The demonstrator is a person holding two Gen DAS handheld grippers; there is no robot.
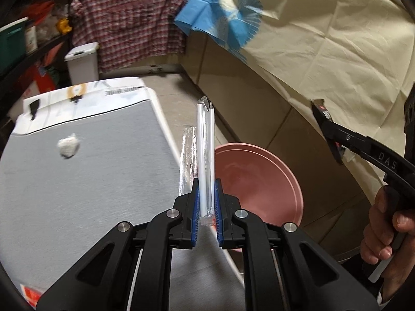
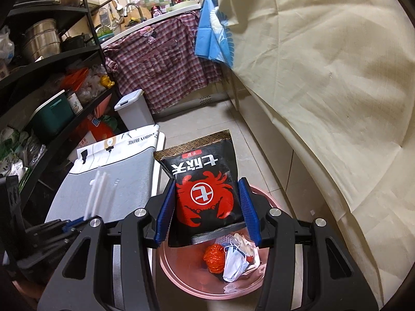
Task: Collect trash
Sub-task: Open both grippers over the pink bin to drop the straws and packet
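My left gripper (image 1: 206, 181) is shut on wrapped white straws (image 1: 205, 153) and holds them upright past the grey table's right edge, near the pink basin (image 1: 275, 178). A crumpled white tissue (image 1: 68, 147) lies on the grey table top (image 1: 77, 194). My right gripper (image 2: 206, 181) holds a black snack bag with a red crab print (image 2: 206, 194) between its pads, above the pink basin (image 2: 181, 280). In the basin lie a red net (image 2: 214, 258), a face mask (image 2: 234, 261) and other scraps. The left gripper and straws (image 2: 97, 191) show blurred at the left of the right wrist view.
A white lidded bin (image 1: 81, 62) stands on the floor behind the table. A plaid shirt (image 2: 166, 62) hangs over a counter. A cream cloth (image 2: 324, 77) covers the right side. Black shelves (image 2: 39, 83) with pots and boxes stand to the left. Tiled floor (image 2: 202, 127) lies between.
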